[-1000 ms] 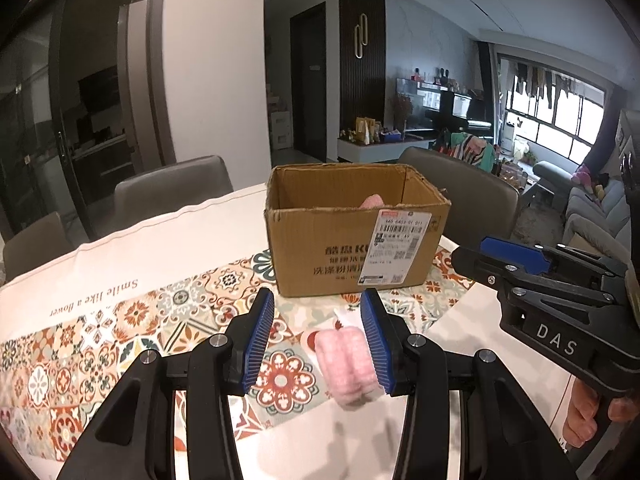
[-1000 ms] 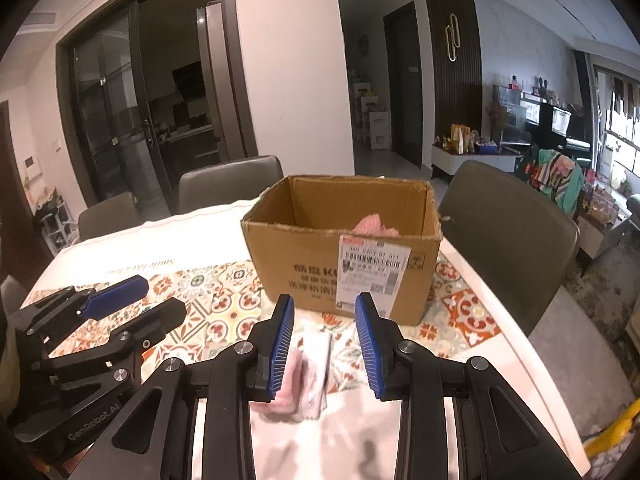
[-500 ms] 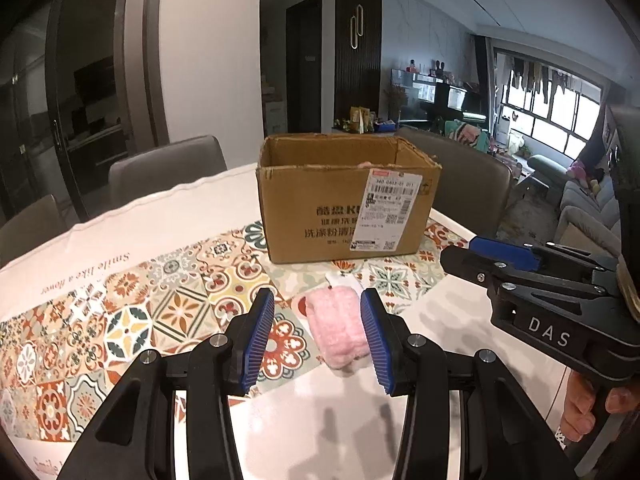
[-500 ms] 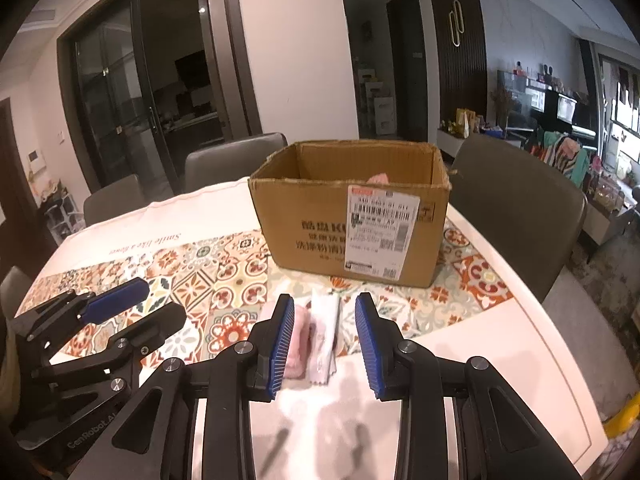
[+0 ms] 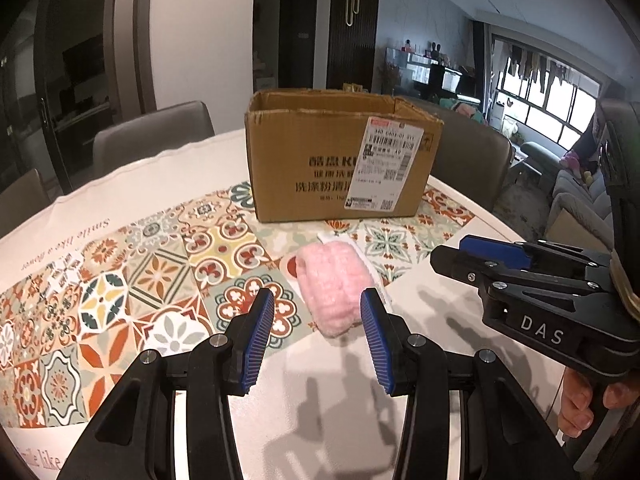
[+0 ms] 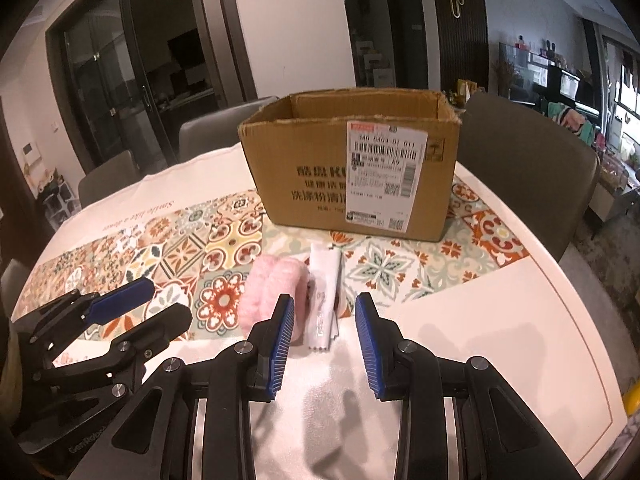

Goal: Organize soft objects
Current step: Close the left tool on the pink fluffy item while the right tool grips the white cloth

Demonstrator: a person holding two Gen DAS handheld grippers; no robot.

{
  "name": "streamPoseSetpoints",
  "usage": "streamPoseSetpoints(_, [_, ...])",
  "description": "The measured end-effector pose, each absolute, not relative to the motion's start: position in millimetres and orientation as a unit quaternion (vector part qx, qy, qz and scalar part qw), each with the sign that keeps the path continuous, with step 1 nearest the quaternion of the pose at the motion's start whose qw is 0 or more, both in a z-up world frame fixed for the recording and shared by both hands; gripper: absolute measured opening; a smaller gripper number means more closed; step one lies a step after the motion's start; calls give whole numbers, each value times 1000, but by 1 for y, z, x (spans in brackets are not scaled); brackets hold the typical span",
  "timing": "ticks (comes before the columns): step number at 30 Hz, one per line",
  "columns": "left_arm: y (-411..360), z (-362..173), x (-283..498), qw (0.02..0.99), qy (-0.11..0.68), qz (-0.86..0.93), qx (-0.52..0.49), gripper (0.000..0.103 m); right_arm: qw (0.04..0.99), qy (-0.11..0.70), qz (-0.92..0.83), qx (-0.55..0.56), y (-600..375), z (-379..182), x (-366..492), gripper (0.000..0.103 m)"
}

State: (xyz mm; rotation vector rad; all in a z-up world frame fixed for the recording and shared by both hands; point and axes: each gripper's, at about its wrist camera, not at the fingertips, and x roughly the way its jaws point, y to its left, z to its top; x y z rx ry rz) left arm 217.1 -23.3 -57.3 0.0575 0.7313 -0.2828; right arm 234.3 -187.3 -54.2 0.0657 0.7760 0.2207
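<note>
A pink fluffy soft item (image 5: pixel 334 286) with a white label (image 6: pixel 323 292) lies on the patterned tablecloth in front of an open cardboard box (image 5: pixel 340 160). It also shows in the right wrist view (image 6: pixel 272 294). My left gripper (image 5: pixel 318 316) is open and empty, low over the table just short of the pink item. My right gripper (image 6: pixel 324 320) is open and empty, its fingers just short of the white label. The box (image 6: pixel 356 176) stands behind; its inside is hidden from here.
The round table (image 6: pixel 500 320) has a white border and a tiled cloth (image 5: pixel 132 276). Grey chairs (image 6: pixel 532 168) stand around it. The right gripper's body (image 5: pixel 540 304) shows at the right of the left view; the left gripper (image 6: pixel 100 320) at the left of the right view.
Both grippers have dropped lower toward the table and pulled back a little from the box. The box interior and the pink thing in it have gone out of sight. The jaws stay open.
</note>
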Motion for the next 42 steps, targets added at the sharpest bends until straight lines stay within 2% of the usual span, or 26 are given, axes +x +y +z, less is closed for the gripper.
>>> streamPoseSetpoints(26, [-31, -100, 256, 902, 390, -185, 5, 44, 889, 437, 121, 58, -181, -113, 277, 34])
streamPoseSetpoints(31, [-33, -104, 263, 901, 391, -187, 9, 42, 886, 445, 122, 53, -180, -121, 288, 33])
streamPoseSetpoints(42, [-34, -119, 279, 886, 412, -214, -5, 29, 874, 464, 132, 54, -177, -138, 304, 34])
